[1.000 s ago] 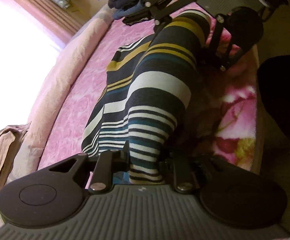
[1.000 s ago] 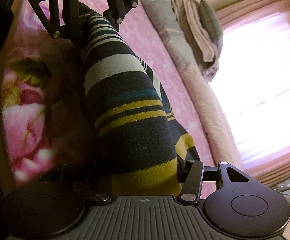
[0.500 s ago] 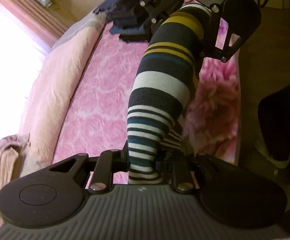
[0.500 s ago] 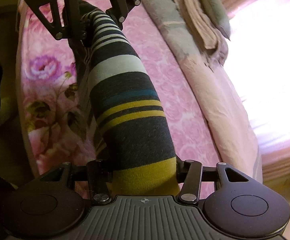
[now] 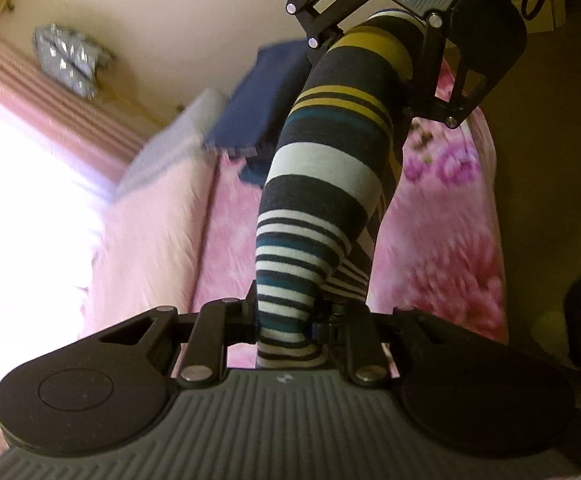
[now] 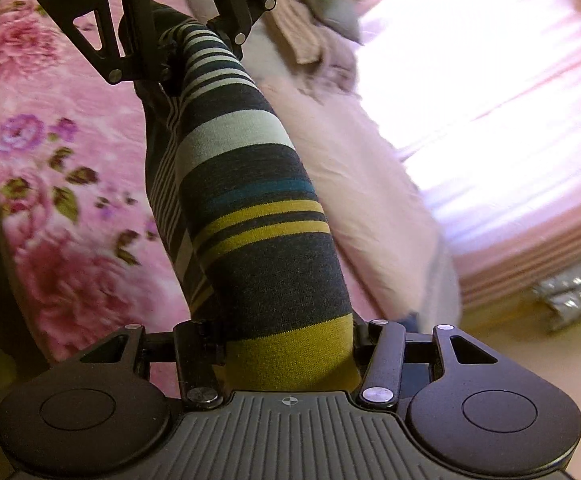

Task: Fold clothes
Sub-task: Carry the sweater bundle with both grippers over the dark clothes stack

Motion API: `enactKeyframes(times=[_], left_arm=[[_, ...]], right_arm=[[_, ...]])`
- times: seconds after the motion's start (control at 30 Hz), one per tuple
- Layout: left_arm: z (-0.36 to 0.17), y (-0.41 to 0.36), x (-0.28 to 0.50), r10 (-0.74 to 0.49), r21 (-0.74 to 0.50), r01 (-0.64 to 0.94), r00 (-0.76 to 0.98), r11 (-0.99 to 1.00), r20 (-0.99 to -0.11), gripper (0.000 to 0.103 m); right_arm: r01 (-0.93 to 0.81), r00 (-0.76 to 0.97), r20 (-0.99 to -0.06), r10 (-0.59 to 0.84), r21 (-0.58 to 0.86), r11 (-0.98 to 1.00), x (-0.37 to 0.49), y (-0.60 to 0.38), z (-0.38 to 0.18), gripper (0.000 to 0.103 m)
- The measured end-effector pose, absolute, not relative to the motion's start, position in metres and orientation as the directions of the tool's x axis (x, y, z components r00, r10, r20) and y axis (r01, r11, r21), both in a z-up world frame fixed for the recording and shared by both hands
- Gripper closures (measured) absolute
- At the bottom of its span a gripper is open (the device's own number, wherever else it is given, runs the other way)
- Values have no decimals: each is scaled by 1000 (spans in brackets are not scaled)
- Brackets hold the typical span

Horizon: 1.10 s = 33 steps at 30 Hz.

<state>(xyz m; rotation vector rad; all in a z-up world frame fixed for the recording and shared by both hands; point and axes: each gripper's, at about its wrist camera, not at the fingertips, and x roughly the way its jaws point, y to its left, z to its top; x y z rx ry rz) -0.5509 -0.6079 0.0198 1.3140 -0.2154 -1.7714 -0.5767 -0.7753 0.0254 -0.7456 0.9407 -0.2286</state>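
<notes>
1. Two grippers share one striped garment (image 5: 322,184), which stretches taut between them, lifted above the bed.
2. The left gripper (image 5: 290,320) has its jaws clenched on the end with thin white, teal and dark stripes; the cloth bunches narrowly between them.
3. The right gripper (image 6: 290,344) has its jaws clamped wider, on a thick mustard-yellow band at the other end of the garment.
4. In the left wrist view the right gripper appears at the far end, top of the picture, with the mustard end in its jaws; in the right wrist view the left gripper appears likewise at the top left.
5. A second layer of the garment hangs below the taut part, with thin stripes showing.
6. Under it lies a pink floral blanket (image 6: 50,184) on the bed.
7. A pale pink quilt (image 5: 150,224) runs along the far side of the bed, beside a bright window with pink curtains (image 6: 530,240).
8. A dark blue folded cloth (image 5: 250,116) lies at the far end of the bed in the left wrist view.
</notes>
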Motion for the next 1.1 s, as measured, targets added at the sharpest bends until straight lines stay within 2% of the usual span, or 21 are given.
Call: enactKeyframes(times=[0.3, 0.6, 0.8, 1.0, 1.1], left_arm=[[57, -685, -575, -810, 695, 429, -192, -577, -554, 84], [104, -781, -616, -860, 767, 396, -307, -506, -408, 84], [117, -884, -662, -893, 795, 412, -258, -446, -368, 84], [98, -990, -710, -916, 814, 425, -126, -397, -381, 84], [76, -1021, -725, -933, 841, 413, -72, -350, -353, 84]], right_arm=[[36, 517, -545, -660, -756, 653, -600, -830, 81, 53], [157, 451, -409, -793, -839, 521, -617, -911, 145, 53], [174, 489, -342, -802, -863, 474, -628, -1013, 159, 53], [124, 574, -340, -745, -863, 490, -633, -1140, 141, 53], [115, 613, -319, -723, -869, 481, -633, -1185, 128, 53]])
